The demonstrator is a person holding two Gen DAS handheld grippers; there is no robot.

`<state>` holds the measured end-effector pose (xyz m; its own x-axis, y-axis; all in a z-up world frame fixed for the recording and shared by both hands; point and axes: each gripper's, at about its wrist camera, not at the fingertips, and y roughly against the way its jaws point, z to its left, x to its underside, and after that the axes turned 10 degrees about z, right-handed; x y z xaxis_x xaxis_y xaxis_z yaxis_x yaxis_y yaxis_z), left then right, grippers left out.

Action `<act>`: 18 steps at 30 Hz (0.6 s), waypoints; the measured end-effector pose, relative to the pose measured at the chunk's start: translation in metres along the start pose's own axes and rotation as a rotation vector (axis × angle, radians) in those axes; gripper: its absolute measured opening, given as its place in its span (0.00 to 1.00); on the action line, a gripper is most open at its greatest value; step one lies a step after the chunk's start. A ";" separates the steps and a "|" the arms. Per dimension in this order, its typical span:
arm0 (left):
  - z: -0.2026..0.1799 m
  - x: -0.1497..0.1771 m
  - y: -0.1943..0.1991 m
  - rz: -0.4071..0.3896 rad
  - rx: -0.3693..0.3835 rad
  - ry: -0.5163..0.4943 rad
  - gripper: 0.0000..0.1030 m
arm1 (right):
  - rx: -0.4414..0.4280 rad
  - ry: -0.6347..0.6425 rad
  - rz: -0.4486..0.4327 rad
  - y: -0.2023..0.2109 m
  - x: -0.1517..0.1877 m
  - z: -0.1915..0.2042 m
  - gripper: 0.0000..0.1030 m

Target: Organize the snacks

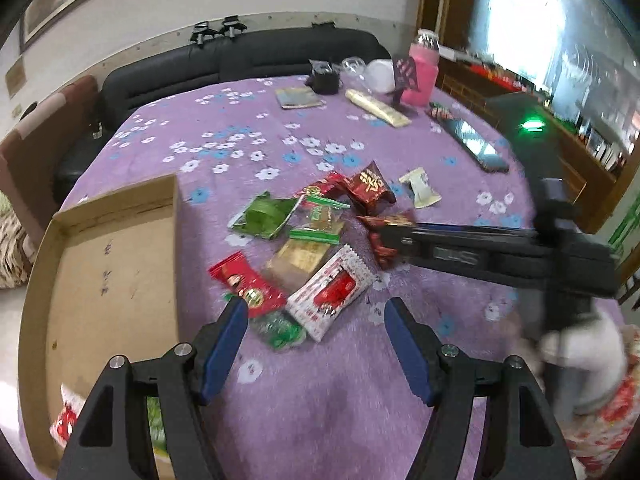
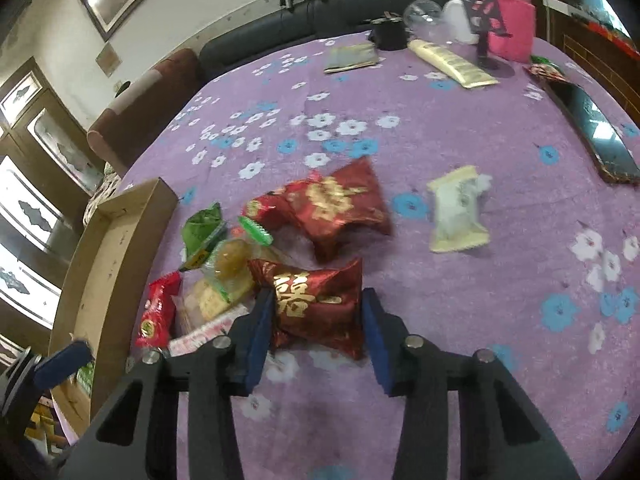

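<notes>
Left wrist view: the left gripper [image 1: 314, 320] is hanging over the purple flowered tablecloth [image 1: 340, 400], its blue-padded jaws standing wide apart with nothing between them. Just past the pads a heap of crinkly snack packets is lying near the middle of the table: a red packet [image 1: 248, 284], a white-and-red sachet with serrated ends [image 1: 330, 292], a clear wrapper with a brown cake [image 1: 304, 256], a shiny green packet [image 1: 262, 218] and a dark red foil pouch [image 1: 370, 188]. A cream wrapper [image 1: 420, 192] is sitting apart, toward the right edge. A shallow cardboard tray [image 1: 108, 272] is lying at the left edge, and a red-and-white packet [image 1: 66, 416] is sitting in its near corner. The right gripper [image 1: 384, 244], black and blurred, is reaching in from the right at the heap. A pink bottle [image 1: 422, 68] and a flat black phone [image 1: 476, 144] are sitting toward the far right edge.

Right wrist view: the right gripper [image 2: 318, 320] is clamping a puffy red foil pouch with gold characters [image 2: 316, 300], both blue pads pressing its sides. A second red pouch [image 2: 340, 208] is lying just beyond it, blurred. The cream wrapper [image 2: 458, 216] is lying well apart to the right. The cardboard tray [image 2: 100, 264] is sitting at the left edge. A blue pad of the left gripper [image 2: 60, 364] is showing at the lower left.
</notes>
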<state>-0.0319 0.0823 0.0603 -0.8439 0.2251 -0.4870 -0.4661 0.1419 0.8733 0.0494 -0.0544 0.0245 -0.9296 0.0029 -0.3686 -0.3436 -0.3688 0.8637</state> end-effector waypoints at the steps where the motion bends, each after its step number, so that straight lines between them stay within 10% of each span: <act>1: -0.003 -0.003 -0.005 0.006 -0.009 -0.016 0.71 | -0.001 -0.004 -0.002 0.005 0.004 -0.007 0.40; 10: -0.033 -0.025 -0.065 0.193 -0.068 -0.186 0.71 | -0.037 -0.031 -0.026 0.039 0.029 -0.043 0.40; 13: -0.035 -0.024 -0.059 0.201 -0.002 -0.168 0.23 | -0.054 -0.028 -0.043 0.048 0.033 -0.045 0.40; 18: -0.038 -0.015 -0.045 0.152 -0.011 -0.132 0.22 | -0.076 -0.006 -0.066 0.061 0.036 -0.039 0.40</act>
<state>-0.0088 0.0362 0.0290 -0.8630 0.3672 -0.3469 -0.3398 0.0862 0.9365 -0.0002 -0.1129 0.0505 -0.9060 0.0354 -0.4217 -0.3934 -0.4373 0.8087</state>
